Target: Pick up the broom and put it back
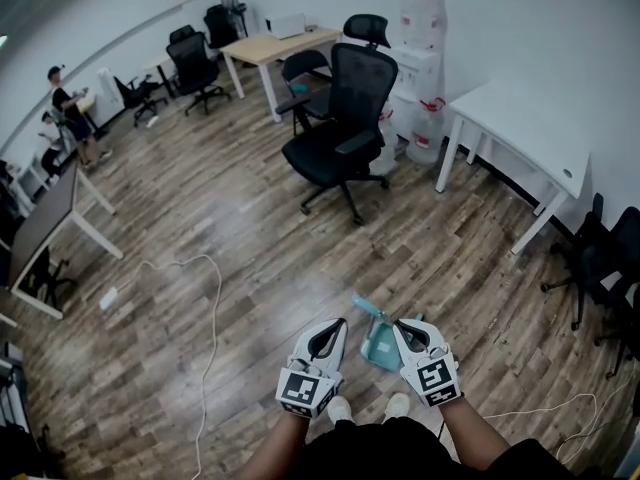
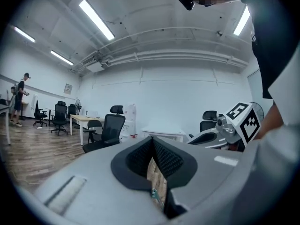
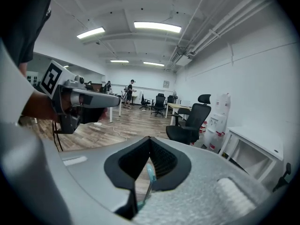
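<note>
The right tool (image 1: 401,328) has its jaws closed tight on the thin teal handle of the broom (image 1: 376,346). The broom is low over the wooden floor (image 1: 250,268), just beyond the person's shoes (image 1: 340,408); I cannot tell whether it rests on the boards. The left tool (image 1: 340,324), just left of the broom, has its jaws together with nothing gripped. A black office chair (image 1: 345,118) stands far off.
</note>
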{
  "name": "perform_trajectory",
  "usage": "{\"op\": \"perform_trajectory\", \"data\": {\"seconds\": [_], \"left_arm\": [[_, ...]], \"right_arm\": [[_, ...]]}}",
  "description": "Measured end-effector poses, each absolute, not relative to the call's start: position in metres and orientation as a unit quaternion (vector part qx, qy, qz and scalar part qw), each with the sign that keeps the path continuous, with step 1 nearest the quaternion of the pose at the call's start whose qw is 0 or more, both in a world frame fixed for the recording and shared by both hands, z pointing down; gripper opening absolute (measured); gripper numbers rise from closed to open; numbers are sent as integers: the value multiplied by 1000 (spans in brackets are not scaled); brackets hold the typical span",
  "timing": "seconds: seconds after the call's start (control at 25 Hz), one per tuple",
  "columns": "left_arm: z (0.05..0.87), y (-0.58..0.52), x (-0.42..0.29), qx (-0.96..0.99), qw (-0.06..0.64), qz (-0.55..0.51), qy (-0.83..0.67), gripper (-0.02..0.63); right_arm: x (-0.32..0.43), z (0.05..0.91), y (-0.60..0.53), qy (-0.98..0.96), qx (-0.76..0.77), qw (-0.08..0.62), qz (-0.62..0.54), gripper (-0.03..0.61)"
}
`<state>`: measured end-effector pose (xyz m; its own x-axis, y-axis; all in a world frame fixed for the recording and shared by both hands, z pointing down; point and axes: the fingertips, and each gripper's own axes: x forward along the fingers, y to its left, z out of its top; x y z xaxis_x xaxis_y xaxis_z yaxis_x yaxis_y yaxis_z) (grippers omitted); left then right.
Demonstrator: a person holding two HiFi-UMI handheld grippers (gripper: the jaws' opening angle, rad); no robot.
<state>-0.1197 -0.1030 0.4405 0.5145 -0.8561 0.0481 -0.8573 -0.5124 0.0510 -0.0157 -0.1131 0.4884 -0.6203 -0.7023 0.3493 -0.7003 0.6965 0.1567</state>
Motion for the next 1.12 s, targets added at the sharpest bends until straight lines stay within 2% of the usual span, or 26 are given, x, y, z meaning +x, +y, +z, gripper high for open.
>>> {"op": "perform_trajectory", "data": {"seconds": [0.16, 0.44, 0.8, 1.12], "left_arm": [[455, -110, -109, 865, 39, 32, -499, 17], [493, -111, -99, 859, 67, 65, -504, 17], [543, -123, -100, 844, 112, 96, -515, 17], [578, -122, -102, 830, 145, 118, -526, 17]], "right_arm": [[-13, 506, -118, -905, 365, 218, 6, 16], [1, 555, -125, -900, 348, 260, 31, 122], [-7, 624, -138, -894, 304, 325, 40, 133], [-9, 675, -156, -888, 287, 354, 67, 140]]}}
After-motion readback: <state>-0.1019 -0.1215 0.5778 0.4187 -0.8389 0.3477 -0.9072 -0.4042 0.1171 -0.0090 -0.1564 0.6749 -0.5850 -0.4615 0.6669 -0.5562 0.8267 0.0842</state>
